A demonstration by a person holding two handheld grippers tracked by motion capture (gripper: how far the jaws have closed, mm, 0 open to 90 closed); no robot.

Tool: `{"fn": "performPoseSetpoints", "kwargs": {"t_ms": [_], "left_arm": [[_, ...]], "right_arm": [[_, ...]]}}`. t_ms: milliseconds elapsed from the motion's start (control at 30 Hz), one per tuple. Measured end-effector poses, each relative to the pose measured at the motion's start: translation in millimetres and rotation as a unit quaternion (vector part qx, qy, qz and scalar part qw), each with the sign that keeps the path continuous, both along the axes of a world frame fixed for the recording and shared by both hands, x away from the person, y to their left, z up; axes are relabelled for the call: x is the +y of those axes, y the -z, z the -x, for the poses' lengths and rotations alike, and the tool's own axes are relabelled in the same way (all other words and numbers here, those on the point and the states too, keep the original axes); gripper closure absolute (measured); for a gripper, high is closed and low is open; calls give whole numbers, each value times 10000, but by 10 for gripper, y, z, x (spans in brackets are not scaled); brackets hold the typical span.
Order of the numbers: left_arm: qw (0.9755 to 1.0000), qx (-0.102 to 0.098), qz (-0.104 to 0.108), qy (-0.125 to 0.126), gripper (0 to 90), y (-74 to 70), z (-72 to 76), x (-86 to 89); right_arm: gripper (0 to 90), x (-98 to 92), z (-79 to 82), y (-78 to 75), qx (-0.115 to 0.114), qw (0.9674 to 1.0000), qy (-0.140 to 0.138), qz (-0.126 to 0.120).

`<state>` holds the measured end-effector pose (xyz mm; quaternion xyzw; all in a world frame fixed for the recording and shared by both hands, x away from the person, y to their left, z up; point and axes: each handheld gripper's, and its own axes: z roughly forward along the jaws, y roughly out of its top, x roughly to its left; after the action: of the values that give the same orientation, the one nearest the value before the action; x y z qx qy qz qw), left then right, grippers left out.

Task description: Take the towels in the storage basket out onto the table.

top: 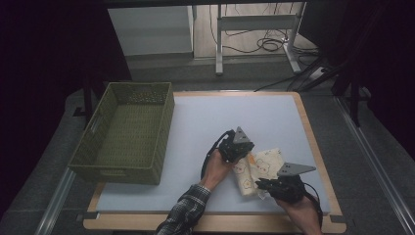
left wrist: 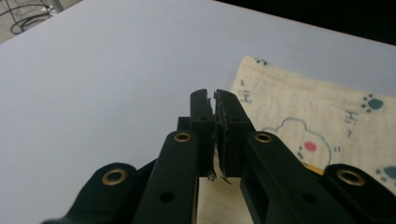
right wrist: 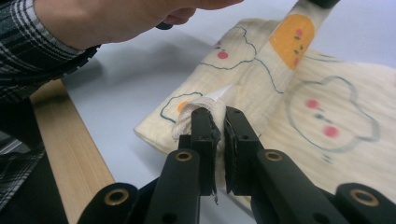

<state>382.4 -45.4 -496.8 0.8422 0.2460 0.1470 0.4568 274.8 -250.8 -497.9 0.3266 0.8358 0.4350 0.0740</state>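
— Two grippers, one cloth (top: 259,170); why both at once?

— My guess is a fold. The right gripper (right wrist: 217,122) has its jaws pinched shut on a bunched edge of the cloth, which curls up over the tip of the left-hand jaw; beyond the jaws a folded strip of the same cloth runs away toward the far gripper. Holding two separate points would let the person lift or turn the fabric without it sagging.

— And the left gripper (left wrist: 213,105)?

— Its jaws stand closed, almost touching; the cloth lies flat to the right of them and passes under the right jaw (whether anything is actually caught between them I cannot tell). From above, the left gripper (top: 241,144) sits at the cloth's far corner and the right gripper (top: 281,186) at its near edge.

— Why the basket (top: 128,132)?

— It stands well apart, off to the left of both grippers, open side up; probably where the folded cloth is meant to go.

— Any writing?

— No brand or label; only printed cartoon faces with red cheeks, paw prints, and small marks like "H" and "z" to the right of the left gripper's jaws.
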Motion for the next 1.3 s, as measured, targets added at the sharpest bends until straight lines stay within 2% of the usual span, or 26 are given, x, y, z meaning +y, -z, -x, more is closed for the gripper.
{"fn": "performPoseSetpoints", "kwargs": {"t_ms": [233, 467, 767, 900, 967, 1067, 1200, 1300], "left_arm": [[9998, -15, -145, 126, 864, -13, -72, -248], [9995, -13, -246, 191, 863, -6, -131, -450], [9993, -10, -297, 236, 862, 1, -184, -609], [9993, 85, -300, 221, 852, 23, -203, -653], [9995, 112, -259, 169, 794, 42, -209, -662], [9998, 191, -7, 54, 634, 21, -225, -621], [9998, 197, 92, -27, 580, -33, -227, -532], [9999, 164, 26, -48, 538, -48, -204, -456]], "right_arm": [[836, -229, -3, -7, -19, 9997, 242, 31], [835, -375, -17, 0, -2, 9992, 395, 73], [833, -499, -40, 11, 2, 9984, 562, 111], [827, -541, -44, 17, 51, 9980, 621, 147], [808, -547, -53, 41, 42, 9978, 632, 185], [728, -572, -57, 61, 34, 9970, 739, 225], [667, -669, -47, 29, -30, 9955, 898, 307], [652, -767, -36, -1, -43, 9941, 1019, 363]]}}
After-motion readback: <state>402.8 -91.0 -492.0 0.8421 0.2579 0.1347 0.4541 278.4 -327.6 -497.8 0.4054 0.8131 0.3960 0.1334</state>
